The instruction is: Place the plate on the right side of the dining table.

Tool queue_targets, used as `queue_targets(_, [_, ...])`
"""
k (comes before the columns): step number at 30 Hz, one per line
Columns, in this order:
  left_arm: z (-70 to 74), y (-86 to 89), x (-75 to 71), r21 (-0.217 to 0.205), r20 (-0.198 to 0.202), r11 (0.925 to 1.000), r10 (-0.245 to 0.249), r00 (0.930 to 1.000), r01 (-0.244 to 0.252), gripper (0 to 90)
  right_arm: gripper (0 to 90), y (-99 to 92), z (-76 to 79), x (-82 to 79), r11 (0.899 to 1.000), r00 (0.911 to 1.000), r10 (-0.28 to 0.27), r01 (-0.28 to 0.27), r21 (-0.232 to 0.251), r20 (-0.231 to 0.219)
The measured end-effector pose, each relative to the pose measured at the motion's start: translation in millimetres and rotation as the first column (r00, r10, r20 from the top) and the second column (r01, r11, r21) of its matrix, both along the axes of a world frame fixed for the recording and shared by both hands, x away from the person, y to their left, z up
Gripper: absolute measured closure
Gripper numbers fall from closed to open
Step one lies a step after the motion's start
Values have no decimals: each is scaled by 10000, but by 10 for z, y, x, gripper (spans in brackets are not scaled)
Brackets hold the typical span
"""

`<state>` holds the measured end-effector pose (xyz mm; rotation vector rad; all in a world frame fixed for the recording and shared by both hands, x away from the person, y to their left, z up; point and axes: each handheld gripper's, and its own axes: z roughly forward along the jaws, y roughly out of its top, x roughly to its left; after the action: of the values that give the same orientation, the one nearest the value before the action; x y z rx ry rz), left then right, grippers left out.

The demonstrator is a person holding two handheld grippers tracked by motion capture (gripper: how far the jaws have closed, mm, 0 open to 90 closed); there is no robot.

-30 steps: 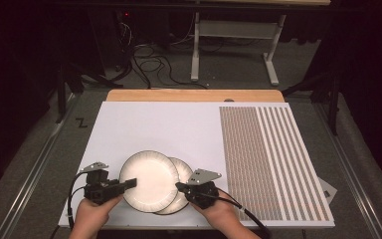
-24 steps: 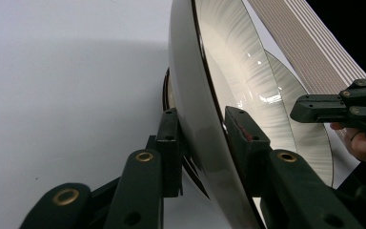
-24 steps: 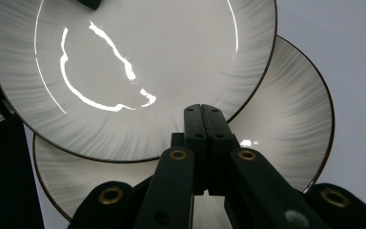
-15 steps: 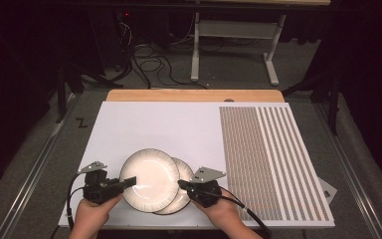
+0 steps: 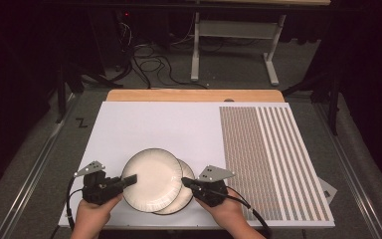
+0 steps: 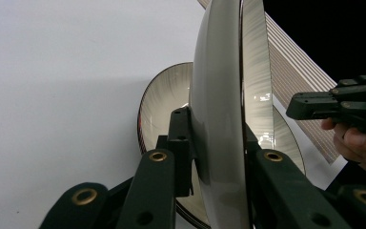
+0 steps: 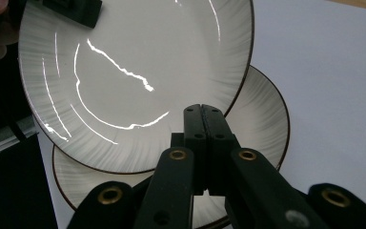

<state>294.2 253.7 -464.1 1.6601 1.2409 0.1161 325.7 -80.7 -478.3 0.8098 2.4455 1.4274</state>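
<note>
At the left, the left gripper [image 5: 129, 179] pinches the rim of the upper plate [image 5: 151, 178], one jaw on each face, and holds it above the lower plate [image 5: 186, 196], which lies on the white board [image 5: 154, 124] near its front edge. The hold is at the rim alone, so the upper plate could tip or slip out and strike the one beneath. To the right, the right gripper [image 5: 185, 182] has its jaws pressed together on nothing, their tips just beside the upper plate's right edge; a nudge there could knock it loose. Farther right lies the striped panel [image 5: 268, 159], well apart from both plates.
</note>
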Motion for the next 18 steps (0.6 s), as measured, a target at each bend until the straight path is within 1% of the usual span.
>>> queue_targets(1, [2,-3,-3,-15,26,10000,4,10000,-4,772,900,-18,11,2,10000,10000,-30,30,28,59])
queue_targets(4, [18,-20,-13,26,191,10000,-39,9998,39,775,885,-70,40,7,9998,9999,-102,101,169,50])
queue_targets(6, [26,-27,-20,50,289,10000,-57,9996,56,777,848,-111,64,7,9996,9999,-160,160,251,-10])
queue_targets(8, [36,-41,-31,62,443,9999,-92,9990,89,779,811,-149,83,12,9993,9998,-179,177,321,59])
queue_targets(9, [40,-44,-37,95,501,9999,-128,9987,123,781,760,-194,107,10,9987,9997,-246,244,442,53])
queue_targets(10, [41,-49,-41,91,575,9999,-128,9983,123,781,760,-194,107,10,9987,9997,-246,244,442,53])
queue_targets(12, [51,-61,-51,139,707,9998,-170,9974,160,782,712,-248,138,10,9981,9993,-350,342,514,130])
queue_targets(14, [56,-68,-57,182,788,9997,-194,9967,180,782,668,-309,172,16,9977,9987,-420,404,539,278])
queue_targets(18, [59,-71,-60,171,790,9997,-194,9967,182,783,576,-467,241,17,9962,9968,-651,622,604,472])
